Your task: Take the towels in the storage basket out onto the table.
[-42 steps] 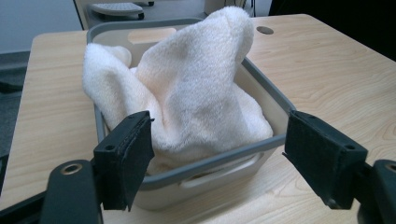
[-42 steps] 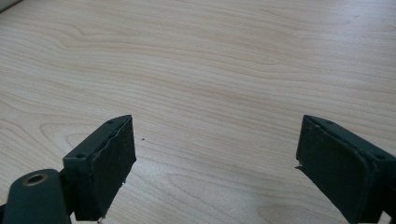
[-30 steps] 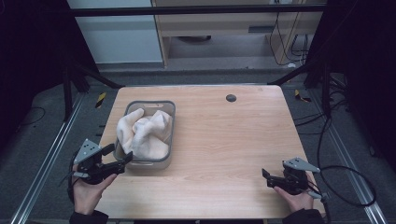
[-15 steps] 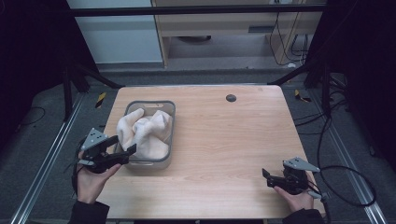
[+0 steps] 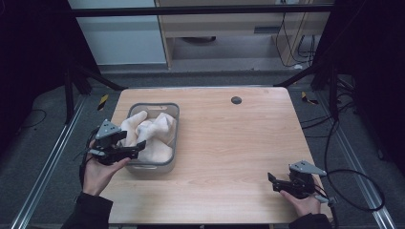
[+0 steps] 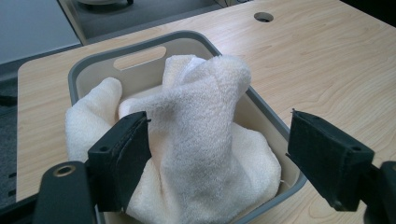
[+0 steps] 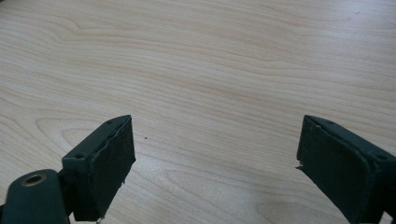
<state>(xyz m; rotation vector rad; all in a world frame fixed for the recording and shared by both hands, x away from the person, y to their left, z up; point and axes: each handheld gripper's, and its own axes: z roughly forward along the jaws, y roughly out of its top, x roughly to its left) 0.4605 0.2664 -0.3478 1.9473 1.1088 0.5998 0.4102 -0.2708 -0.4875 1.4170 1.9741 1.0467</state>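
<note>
Towel (image 5: 152,136) lies heaped in the grey bin (image 5: 175,125), cream cloth rising above the rim; nothing of it is out yet. Left gripper (image 5: 138,146) hangs at the bin's near left corner, jaws spread wide on either side of the towel's raised fold, not closed on it. Judgement: the work stands at its opening step, with the grasp and lift of the towel still to come. Table (image 5: 239,143) right of the bin is bare wood. Right gripper (image 5: 271,181) rests well right of the bin, jaws wide, idle.
</note>
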